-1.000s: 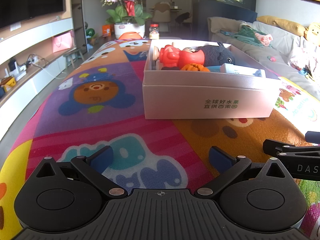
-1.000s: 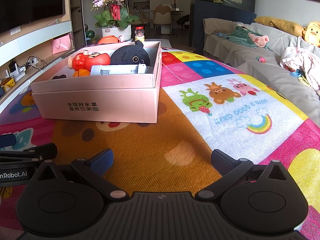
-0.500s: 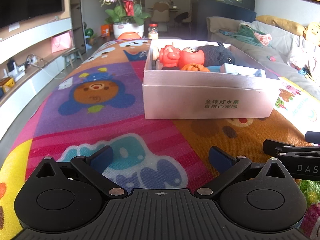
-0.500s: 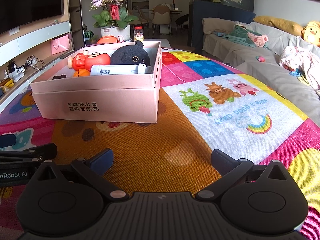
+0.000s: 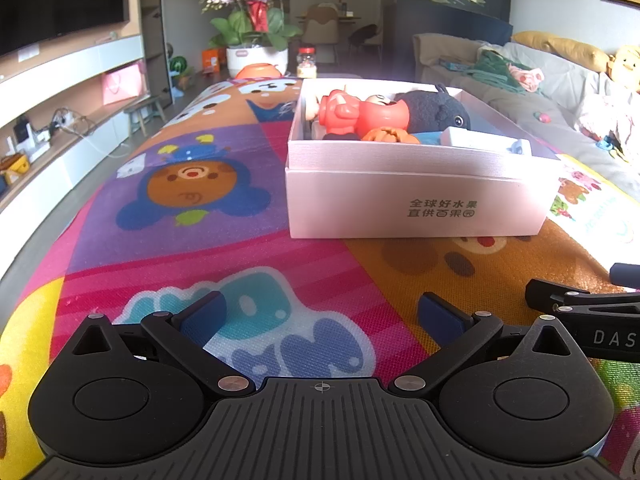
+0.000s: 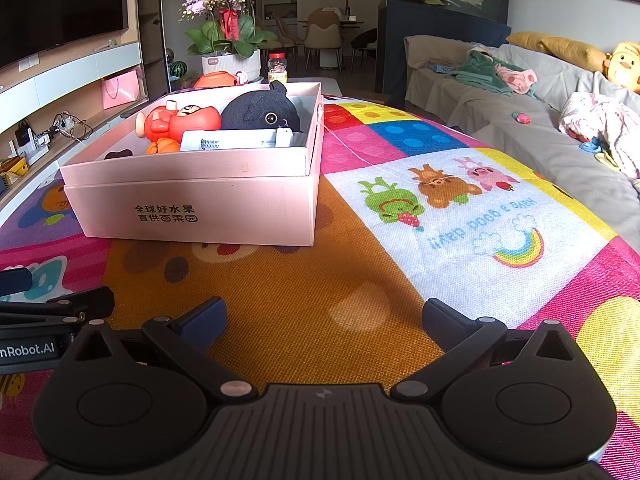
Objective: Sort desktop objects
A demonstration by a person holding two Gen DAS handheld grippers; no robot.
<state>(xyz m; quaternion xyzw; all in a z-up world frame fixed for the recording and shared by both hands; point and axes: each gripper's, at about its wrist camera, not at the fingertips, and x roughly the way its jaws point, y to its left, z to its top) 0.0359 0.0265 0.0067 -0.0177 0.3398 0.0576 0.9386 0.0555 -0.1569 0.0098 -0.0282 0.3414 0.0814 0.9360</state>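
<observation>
fingers (image 5: 204, 314) of both grippers spread wide over the mat (image 6: 280, 300), pink box (image 5: 416, 196) of toys well ahead.

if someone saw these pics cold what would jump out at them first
Most striking is the pale pink cardboard box standing on the bright cartoon-printed play mat, packed with a red plastic toy figure, a black plush animal and a flat white packet. Low in each view an open black claw, left and right, hovers empty over the mat. Behind the box stands a white pot of purple orchids.
</observation>
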